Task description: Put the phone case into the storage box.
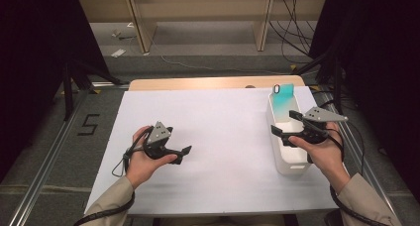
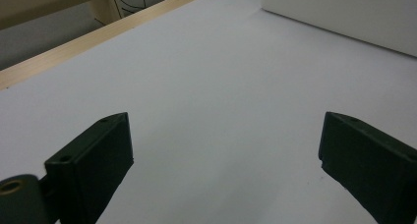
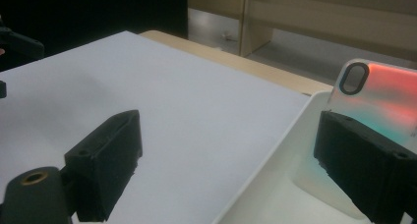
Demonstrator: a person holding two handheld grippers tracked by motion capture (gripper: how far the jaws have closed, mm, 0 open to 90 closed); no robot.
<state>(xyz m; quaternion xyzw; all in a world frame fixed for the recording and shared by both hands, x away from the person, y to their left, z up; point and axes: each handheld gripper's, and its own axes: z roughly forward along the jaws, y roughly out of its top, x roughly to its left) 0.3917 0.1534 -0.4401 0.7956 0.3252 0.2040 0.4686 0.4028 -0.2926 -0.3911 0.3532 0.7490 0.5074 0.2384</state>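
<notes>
A person sat at a tabletop (image 1: 208,132) covered by a white sheet, holding a two-jaw gripper in each hand. At the right side of the tabletop stood a narrow white bin (image 1: 292,159), its long side running away from the person. A phone case (image 1: 284,103) with a teal-to-pale tint and an oval camera cut-out near its top leaned upright against the far end of the bin, its upper edge rising above the rim.

The right gripper (image 1: 287,123) hovered over the middle of the bin, just on the person's side of the phone case, its jaws spread wide and pinching nothing. In the right gripper view, one jaw sat over the white sheet outside the bin's wall and the other over the inside of the bin, directly in front of the phone case (image 3: 378,98), which showed pink and teal there. Whether that jaw touched the case could not be told.

The left gripper (image 1: 183,154) rested low over the white sheet at the left, well apart from the bin, pointing toward it. Its jaws were also spread wide, with bare sheet between them, and the bin's white wall (image 2: 344,15) showed far ahead in the left gripper view.
</notes>
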